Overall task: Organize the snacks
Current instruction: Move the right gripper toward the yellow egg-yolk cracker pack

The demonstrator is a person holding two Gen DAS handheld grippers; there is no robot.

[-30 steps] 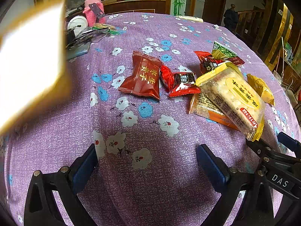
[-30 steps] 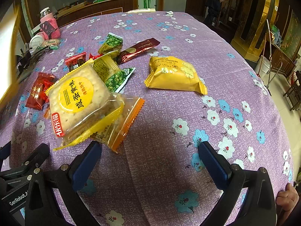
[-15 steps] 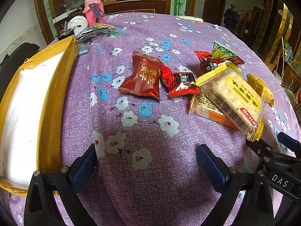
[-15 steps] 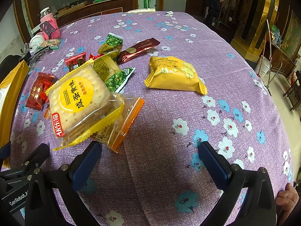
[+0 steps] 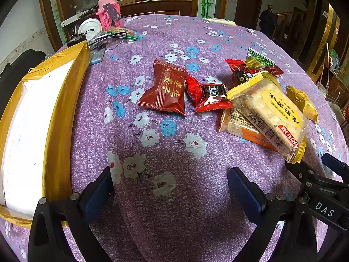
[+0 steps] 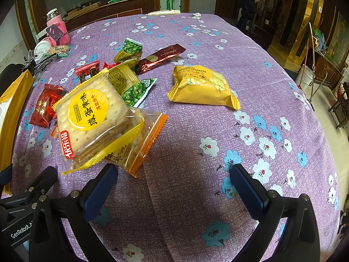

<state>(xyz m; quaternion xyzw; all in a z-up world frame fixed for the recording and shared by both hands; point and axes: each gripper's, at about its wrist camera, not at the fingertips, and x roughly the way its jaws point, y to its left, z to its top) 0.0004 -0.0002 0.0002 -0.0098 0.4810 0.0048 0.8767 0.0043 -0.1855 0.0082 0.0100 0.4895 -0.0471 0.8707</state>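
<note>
A: What lies on the table (image 5: 174, 218)?

B: A purple cloth printed with white and blue flowers covers it. Snack packets sit in a loose cluster. A clear cracker pack (image 6: 91, 120) with a round yellow label rests on top of an orange-edged packet (image 6: 141, 144). Just beside it lie a dark red packet (image 5: 166, 89) with gold characters and small red candies (image 5: 209, 97). Behind the cracker pack are green pea packets (image 6: 130, 50) and a long maroon sachet (image 6: 160, 57).

A: Anything set apart?

B: A yellow sandwich-cracker pack (image 6: 202, 87) lies alone, to the right of the cluster in the right wrist view.

A: And the tools?

B: The left tool (image 5: 170, 191) hovers low over bare cloth, its blue-padded fingers spread wide with nothing between them. The right tool (image 6: 174, 185) is likewise spread wide and empty; its left finger (image 6: 100, 187) sits close to the edge of the orange-edged packet, though I cannot tell whether they touch.

A: What is at the left edge?

B: A white box with yellow tape along its rim (image 5: 54, 113). Further back stands a bottle in a pink knitted sleeve (image 5: 108, 11), beside a white lid and some clutter
</note>
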